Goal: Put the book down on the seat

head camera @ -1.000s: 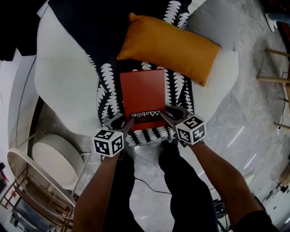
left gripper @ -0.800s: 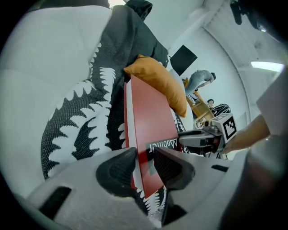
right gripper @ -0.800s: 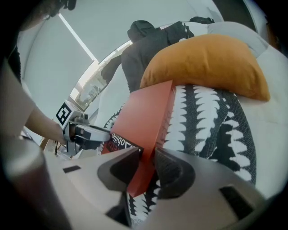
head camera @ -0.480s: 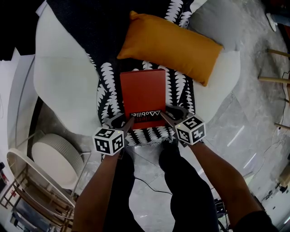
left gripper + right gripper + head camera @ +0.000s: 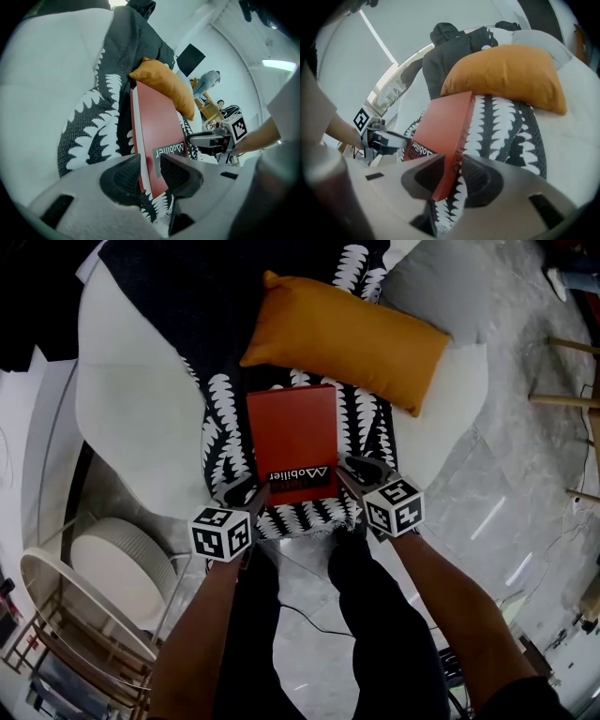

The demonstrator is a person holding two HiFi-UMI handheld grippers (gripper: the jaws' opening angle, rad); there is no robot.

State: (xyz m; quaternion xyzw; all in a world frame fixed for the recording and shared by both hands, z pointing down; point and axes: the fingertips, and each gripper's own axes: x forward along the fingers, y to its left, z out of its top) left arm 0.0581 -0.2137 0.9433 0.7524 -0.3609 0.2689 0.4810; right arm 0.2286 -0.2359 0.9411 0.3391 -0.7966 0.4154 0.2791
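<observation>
On the white armchair [image 5: 127,399], over its black-and-white throw [image 5: 223,395], I hold the red book [image 5: 292,437] by its near corners: my left gripper [image 5: 251,493] clamps one, my right gripper [image 5: 349,472] the other. The book's far edge lies just beside the orange cushion [image 5: 347,329]. Grey marble floor [image 5: 525,456] surrounds the chair; a round white table [image 5: 117,568] stands at my left.

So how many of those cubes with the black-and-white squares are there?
2. One cube rides on the left tool, by the near left corner of the red book; the other cube on the right tool, by its near right corner. None looks hidden.
</observation>
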